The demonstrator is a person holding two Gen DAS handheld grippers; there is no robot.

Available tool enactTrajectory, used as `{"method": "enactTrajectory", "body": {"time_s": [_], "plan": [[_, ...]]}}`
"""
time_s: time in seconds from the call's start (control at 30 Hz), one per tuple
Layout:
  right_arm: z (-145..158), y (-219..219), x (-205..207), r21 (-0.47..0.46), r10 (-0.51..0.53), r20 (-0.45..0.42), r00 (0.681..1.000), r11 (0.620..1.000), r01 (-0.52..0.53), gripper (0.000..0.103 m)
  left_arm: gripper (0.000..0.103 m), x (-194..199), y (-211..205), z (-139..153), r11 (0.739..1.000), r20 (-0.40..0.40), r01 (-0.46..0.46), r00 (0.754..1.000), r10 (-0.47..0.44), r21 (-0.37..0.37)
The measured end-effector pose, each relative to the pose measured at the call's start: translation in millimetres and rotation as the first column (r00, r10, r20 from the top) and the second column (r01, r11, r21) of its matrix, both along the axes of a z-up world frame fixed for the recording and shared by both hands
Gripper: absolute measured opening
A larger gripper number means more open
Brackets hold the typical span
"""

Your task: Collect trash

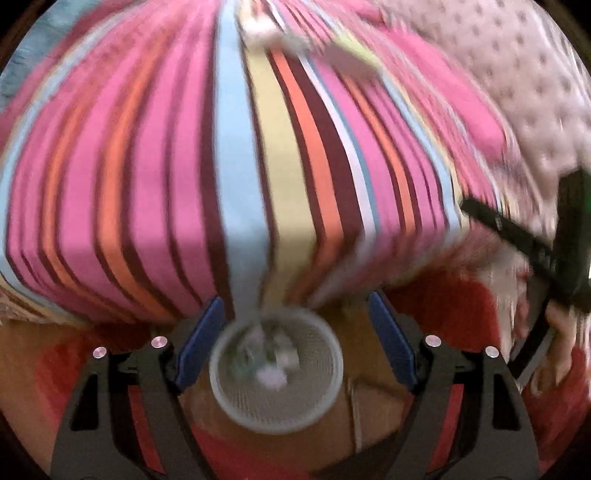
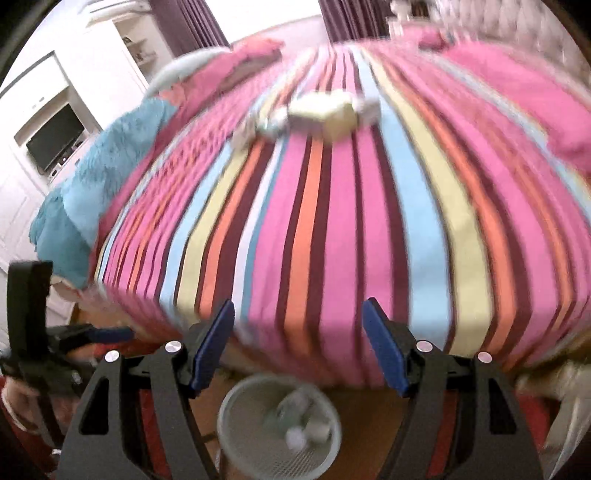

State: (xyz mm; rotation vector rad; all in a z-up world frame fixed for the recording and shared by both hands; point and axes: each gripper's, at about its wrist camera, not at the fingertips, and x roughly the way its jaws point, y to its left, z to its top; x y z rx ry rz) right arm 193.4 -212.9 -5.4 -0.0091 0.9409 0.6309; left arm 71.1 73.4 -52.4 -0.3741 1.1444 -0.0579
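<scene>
A white mesh wastebasket stands on the floor at the foot of the bed, with crumpled paper and other trash inside. More trash lies far up on the striped bedspread: a pale yellow box with white crumpled papers beside it, blurred as white paper scraps in the left wrist view. My left gripper hangs open high over the basket, nothing between its blue pads. My right gripper is open too, its jaws still widening, nothing in them.
A blue fluffy blanket lies at the bed's left edge, pink pillows at its head. A white cabinet with a TV stands to the left. The floor is red and orange. A hand holds the other gripper at the right.
</scene>
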Motion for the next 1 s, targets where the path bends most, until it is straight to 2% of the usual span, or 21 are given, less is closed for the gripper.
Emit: {"method": "enactTrajectory", "body": {"time_s": [0.13, 0.53, 0.7, 0.77, 1.0], "plan": [[2.0, 8.9, 20.1, -0.033, 0.029, 0.068, 0.997, 0.999, -0.027, 0.068, 0.078, 35.2, 22.9, 15.8, 0.997, 0.054, -0.07, 0.996, 0.069, 0.016], [2.3, 33.3, 69.7, -0.08, 0.036, 0.084, 0.996, 0.996, -0.029, 0.068, 0.078, 121.6, 40.4, 23.8, 0.985, 0.122, -0.172, 0.978, 0.171, -0.006], [1.0, 42.3, 86.2, -0.102, 0.056, 0.094, 0.994, 0.994, -0.046, 0.068, 0.078, 146.8, 44.8, 22.6, 0.981, 0.12, -0.195, 0.973, 0.196, -0.018], [1.1, 46.6, 93.8, -0.114, 0.064, 0.104, 0.993, 0.992, -0.052, 0.072, 0.078, 157.5, 47.0, 21.3, 0.979, 0.115, -0.202, 0.972, 0.203, -0.02], [2.9, 59.9, 118.4, -0.144, 0.1, 0.137, 0.985, 0.986, -0.079, 0.072, 0.078, 192.6, 52.0, 17.4, 0.979, 0.093, -0.202, 0.975, 0.2, 0.01]]}}
